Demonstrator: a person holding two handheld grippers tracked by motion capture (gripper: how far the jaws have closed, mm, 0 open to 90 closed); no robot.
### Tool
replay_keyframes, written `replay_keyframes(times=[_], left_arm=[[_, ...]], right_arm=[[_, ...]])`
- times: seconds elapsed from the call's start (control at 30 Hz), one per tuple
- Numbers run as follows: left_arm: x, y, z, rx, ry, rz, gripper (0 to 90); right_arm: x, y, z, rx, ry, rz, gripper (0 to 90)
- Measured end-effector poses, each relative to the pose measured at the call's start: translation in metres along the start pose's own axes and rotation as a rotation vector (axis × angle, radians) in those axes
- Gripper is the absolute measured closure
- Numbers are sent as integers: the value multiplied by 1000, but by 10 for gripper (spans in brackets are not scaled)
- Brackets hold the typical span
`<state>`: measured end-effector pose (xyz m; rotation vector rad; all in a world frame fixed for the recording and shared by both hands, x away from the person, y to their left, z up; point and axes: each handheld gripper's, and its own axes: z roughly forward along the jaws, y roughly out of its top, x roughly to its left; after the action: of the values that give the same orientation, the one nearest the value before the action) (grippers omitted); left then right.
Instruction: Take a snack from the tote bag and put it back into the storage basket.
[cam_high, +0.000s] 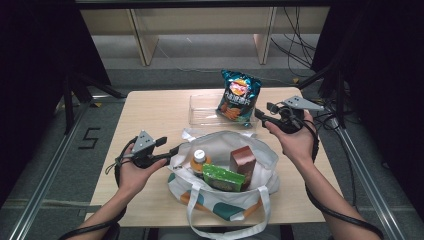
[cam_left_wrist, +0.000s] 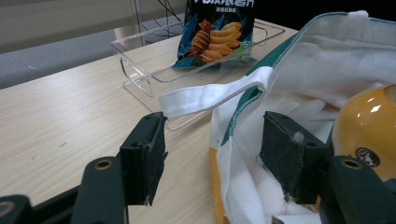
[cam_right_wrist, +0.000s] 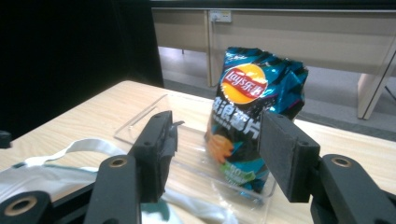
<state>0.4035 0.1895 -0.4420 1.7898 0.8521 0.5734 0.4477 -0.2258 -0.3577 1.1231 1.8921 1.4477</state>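
Observation:
A blue chip bag (cam_high: 239, 94) (cam_right_wrist: 254, 105) stands in a clear plastic tray (cam_high: 202, 114) (cam_right_wrist: 152, 112) at the back of the table. My right gripper (cam_high: 260, 116) (cam_right_wrist: 219, 149) is open just right of the bag's lower edge, with nothing between its jaws. A white tote bag (cam_high: 250, 145) (cam_left_wrist: 299, 79) with teal and orange patches lies open at the front. Inside it are an orange bottle (cam_high: 199, 161) (cam_left_wrist: 369, 126), a brown box (cam_high: 243, 159) and a green packet (cam_high: 223, 178). My left gripper (cam_high: 174, 149) (cam_left_wrist: 217, 158) is open, its jaws astride the tote's left rim.
The wooden table (cam_high: 150, 115) has bare room on its left half and behind the tote. One white tote handle (cam_high: 226, 231) hangs over the front edge; another (cam_left_wrist: 210, 95) lies toward the tray. Cables (cam_high: 300, 45) and a bench stand on the floor beyond.

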Motion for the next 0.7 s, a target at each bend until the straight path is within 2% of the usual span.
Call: replay_keyframes(times=[0.07, 0.2, 0.23, 0.27, 0.43, 0.47, 0.7], left_arm=[[0, 0, -1, 1, 4, -4, 393], [1, 0, -1, 1, 7, -2, 393], [1, 0, -1, 1, 7, -3, 393], [0, 0, -1, 1, 7, -2, 393], [1, 1, -1, -6, 5, -3, 394], [1, 1, -2, -3, 11, -6, 394], [1, 0, -1, -10, 5, -4, 394]], right_arm=[[5, -2, -5, 8, 5, 31, 456], [13, -7, -13, 7, 27, 22, 451], [14, -9, -14, 4, 46, 8, 449], [18, -9, -17, 13, 43, 18, 447], [28, -14, -27, -3, 57, -8, 430], [31, -15, -29, 1, 60, 7, 427], [44, -24, -42, -1, 80, 27, 405]])
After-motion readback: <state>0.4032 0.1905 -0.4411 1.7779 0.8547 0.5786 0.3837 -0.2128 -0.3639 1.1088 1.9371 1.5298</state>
